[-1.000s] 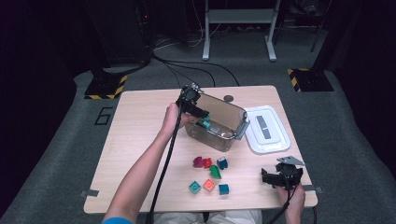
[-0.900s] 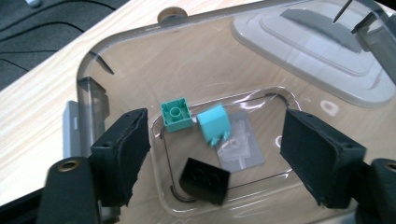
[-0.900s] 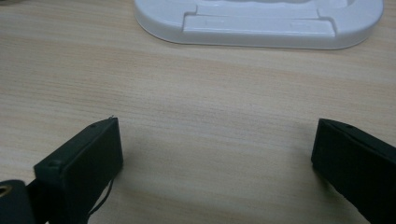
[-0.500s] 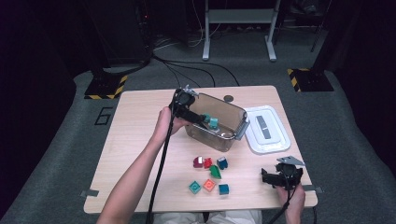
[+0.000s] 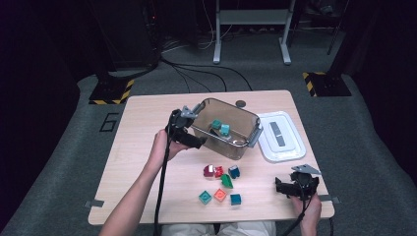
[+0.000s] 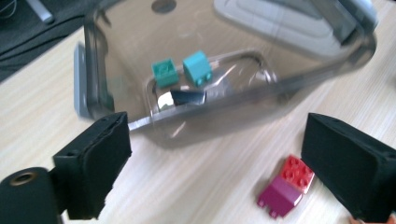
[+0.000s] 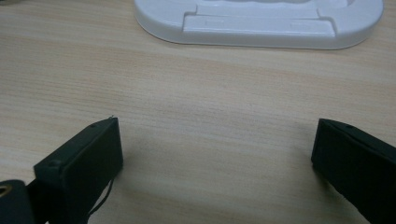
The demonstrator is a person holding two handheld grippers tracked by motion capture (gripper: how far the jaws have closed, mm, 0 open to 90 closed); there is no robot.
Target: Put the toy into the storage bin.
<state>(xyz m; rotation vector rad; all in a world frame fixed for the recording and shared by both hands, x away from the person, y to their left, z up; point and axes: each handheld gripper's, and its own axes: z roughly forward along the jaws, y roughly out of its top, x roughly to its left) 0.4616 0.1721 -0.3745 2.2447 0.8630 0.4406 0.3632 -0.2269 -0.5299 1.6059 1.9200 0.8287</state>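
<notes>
1. the left tool [image 5: 196, 141] sits at about 9 o'clock of the clear smoky plastic bin [image 5: 246, 129], just beside its near-left wall, its black body pointing toward 3 o'clock across the bench [image 5: 147, 113].
2. the left hand [image 5: 164, 146] grips that tool from behind, with the forearm running down to 7 o'clock and the cable trailing along it.
3. the left tool's jaws stand wide and have just been opening; in the left gripper view nothing lies between them, and the bin's rim [image 6: 210, 105] passes beyond them.
4. inside the bin lie two small teal plastic bricks [image 5: 220, 127], side by side near its middle; in the left gripper view they show as [image 6: 182, 70].
5. the right tool [image 5: 295, 189] rests low at the bench's 5 o'clock corner, held by the right hand [image 5: 307, 209], pointing toward 9 o'clock.
6. its jaws are spread wide over bare wood, with nothing between them.
7. the white oval plastic lid [image 5: 280, 135] lies flat at 3 o'clock of the bin, just beside it; in the right gripper view [image 7: 261, 21] it lies ahead of the jaws.
8. a scatter of red, magenta, green and teal loose bricks [image 5: 221, 182] lies at 6 o'clock of the bin.
</notes>
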